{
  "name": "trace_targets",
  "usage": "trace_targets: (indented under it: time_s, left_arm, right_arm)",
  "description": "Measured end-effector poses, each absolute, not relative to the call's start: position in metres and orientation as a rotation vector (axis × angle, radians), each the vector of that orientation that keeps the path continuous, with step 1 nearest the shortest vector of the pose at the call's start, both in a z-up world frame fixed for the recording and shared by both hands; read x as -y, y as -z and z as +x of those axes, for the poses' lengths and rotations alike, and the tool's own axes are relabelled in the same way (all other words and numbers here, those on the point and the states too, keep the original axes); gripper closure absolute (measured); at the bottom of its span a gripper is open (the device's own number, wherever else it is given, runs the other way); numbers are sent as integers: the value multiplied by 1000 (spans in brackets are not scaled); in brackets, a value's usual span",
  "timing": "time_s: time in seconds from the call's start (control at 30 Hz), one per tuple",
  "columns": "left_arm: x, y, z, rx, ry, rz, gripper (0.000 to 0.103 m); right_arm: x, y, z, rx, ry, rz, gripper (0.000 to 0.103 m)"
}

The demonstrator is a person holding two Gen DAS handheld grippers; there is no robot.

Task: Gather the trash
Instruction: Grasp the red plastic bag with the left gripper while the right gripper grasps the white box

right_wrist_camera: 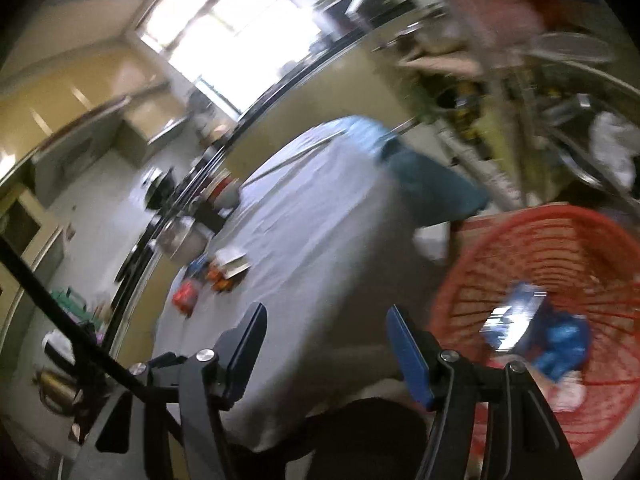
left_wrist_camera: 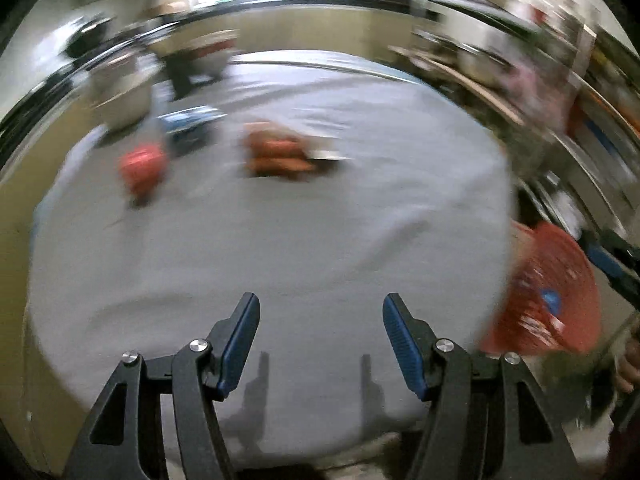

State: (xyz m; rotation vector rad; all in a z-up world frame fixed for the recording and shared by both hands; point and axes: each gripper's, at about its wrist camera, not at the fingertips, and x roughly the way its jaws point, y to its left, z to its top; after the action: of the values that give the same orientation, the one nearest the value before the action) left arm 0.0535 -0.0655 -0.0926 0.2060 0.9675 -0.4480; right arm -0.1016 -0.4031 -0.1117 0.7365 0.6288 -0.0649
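Observation:
Both views are motion-blurred. In the left wrist view my left gripper [left_wrist_camera: 320, 304] is open and empty over the near edge of a table with a grey cloth [left_wrist_camera: 280, 248]. Far on the cloth lie a red wrapper [left_wrist_camera: 142, 166], an orange wrapper [left_wrist_camera: 276, 152] and a blue packet [left_wrist_camera: 188, 122]. A red mesh basket [left_wrist_camera: 548, 292] sits off the table's right edge. In the right wrist view my right gripper [right_wrist_camera: 326, 310] is open and empty beside the basket [right_wrist_camera: 540, 264], which holds a blue-and-silver packet [right_wrist_camera: 516, 320] and other blue and white trash [right_wrist_camera: 564, 348]. The wrappers [right_wrist_camera: 186, 296] lie far left.
A metal pot [right_wrist_camera: 182, 240] and a dark container [left_wrist_camera: 192, 68] stand at the table's far side. Cluttered shelves [right_wrist_camera: 520, 80] rise to the right. A teal cloth [right_wrist_camera: 432, 184] hangs off the table's far corner. The other gripper [left_wrist_camera: 612, 260] shows at the right edge.

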Motion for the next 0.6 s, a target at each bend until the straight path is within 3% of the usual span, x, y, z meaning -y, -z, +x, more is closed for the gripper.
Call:
trace_targets:
  time_s: [0.3, 0.6]
  left_arm:
    - [-69, 109, 92, -964, 155, 64, 38]
    - [-99, 107, 133, -993, 150, -61, 38]
  right_arm:
    - [308, 118, -22, -766, -132, 624, 36]
    - [256, 113, 62, -838, -224, 490, 37]
